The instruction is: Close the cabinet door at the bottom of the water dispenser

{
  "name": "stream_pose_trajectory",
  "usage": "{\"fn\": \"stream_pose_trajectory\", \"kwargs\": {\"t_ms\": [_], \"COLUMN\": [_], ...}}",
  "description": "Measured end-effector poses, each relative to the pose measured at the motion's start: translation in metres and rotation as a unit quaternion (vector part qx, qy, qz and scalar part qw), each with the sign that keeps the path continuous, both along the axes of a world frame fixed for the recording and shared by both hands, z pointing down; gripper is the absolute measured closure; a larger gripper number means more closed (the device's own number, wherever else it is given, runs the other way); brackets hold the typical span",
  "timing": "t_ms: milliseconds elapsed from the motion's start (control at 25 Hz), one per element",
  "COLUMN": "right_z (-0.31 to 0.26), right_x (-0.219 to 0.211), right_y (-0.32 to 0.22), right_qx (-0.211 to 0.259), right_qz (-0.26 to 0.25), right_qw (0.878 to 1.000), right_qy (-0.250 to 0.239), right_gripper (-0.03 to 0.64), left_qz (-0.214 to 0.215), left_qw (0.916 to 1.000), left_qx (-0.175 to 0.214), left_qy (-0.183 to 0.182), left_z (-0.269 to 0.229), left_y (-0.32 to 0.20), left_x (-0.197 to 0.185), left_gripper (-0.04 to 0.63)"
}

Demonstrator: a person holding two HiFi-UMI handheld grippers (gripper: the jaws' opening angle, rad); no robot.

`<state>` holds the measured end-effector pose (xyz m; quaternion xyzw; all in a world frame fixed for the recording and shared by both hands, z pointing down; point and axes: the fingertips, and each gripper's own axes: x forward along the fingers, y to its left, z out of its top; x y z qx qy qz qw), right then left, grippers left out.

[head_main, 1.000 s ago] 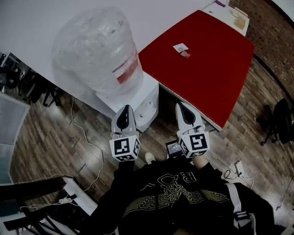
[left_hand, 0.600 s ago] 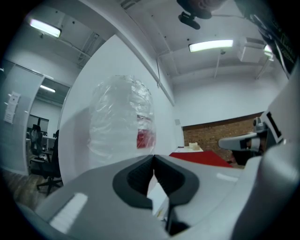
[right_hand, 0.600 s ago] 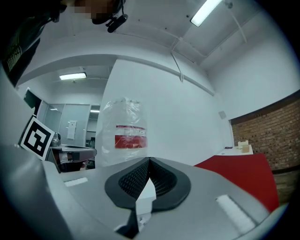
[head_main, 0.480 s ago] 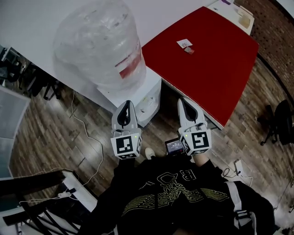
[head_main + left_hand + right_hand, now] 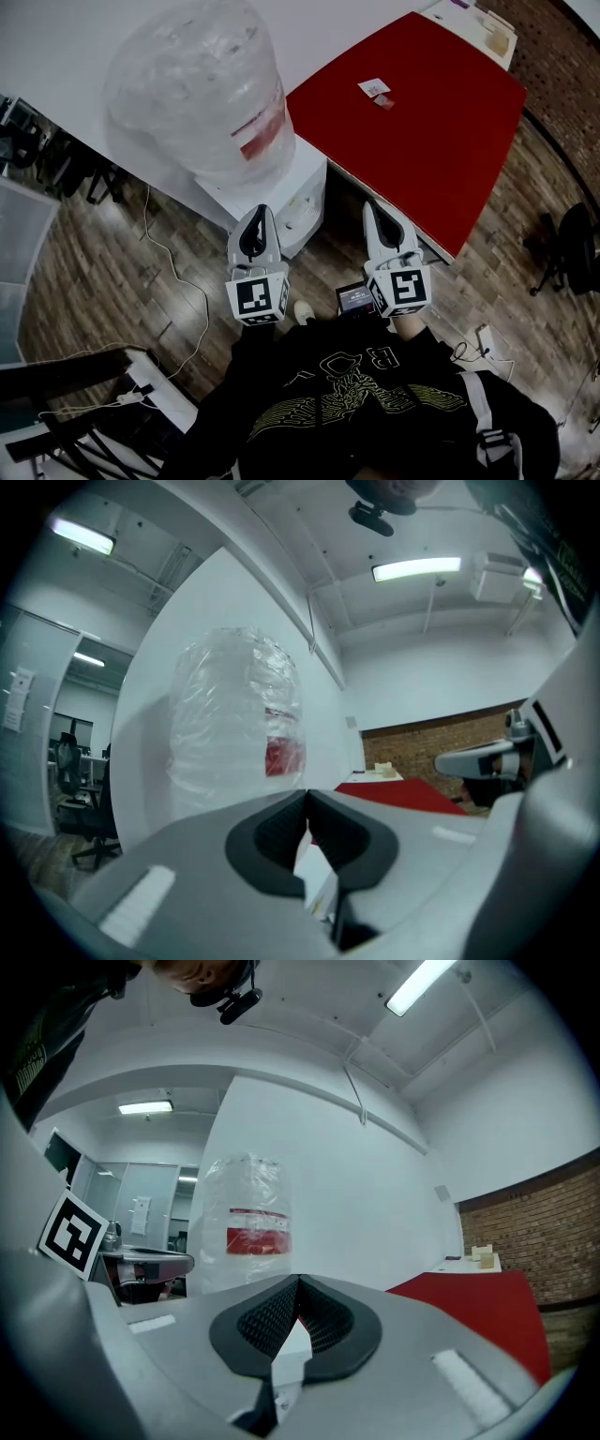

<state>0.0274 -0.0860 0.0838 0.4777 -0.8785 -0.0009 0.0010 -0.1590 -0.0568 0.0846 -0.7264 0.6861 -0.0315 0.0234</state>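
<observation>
The white water dispenser (image 5: 298,199) stands against the wall, with a plastic-wrapped bottle (image 5: 195,86) on top of it. Its bottom cabinet door is hidden below its top from the head view. My left gripper (image 5: 260,213) and right gripper (image 5: 371,208) are held level side by side just in front of the dispenser, both shut with nothing between the jaws. In the left gripper view the closed tips (image 5: 306,794) point at the bottle (image 5: 239,714). In the right gripper view the closed tips (image 5: 298,1281) point past the bottle (image 5: 253,1232), with a strip of the dispenser's white body (image 5: 286,1354) showing below.
A red table (image 5: 422,112) with small items (image 5: 375,94) stands right of the dispenser. White cables (image 5: 178,281) and a power strip (image 5: 131,405) lie on the wood floor at left. An office chair (image 5: 572,246) is at the far right. A small screen (image 5: 356,300) sits between the grippers.
The head view has shifted slightly; both grippers stay in place, shut, in front of the dispenser.
</observation>
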Motion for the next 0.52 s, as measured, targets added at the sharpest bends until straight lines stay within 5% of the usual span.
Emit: {"fn": "stream_pose_trajectory", "kwargs": {"t_ms": [520], "right_z": [0.0003], "right_x": [0.0044], "right_y": [-0.0021], "right_qx": [-0.001], "right_qz": [0.002], "right_qw": [1.000], "right_qy": [-0.002], "right_gripper": [0.618], "left_qz": [-0.002], "left_qw": [1.0000], "left_qx": [0.004], "left_qy": [-0.007], "left_z": [-0.0025], "left_y": [0.0014], "left_x": [0.0026], "left_gripper": [0.588]}}
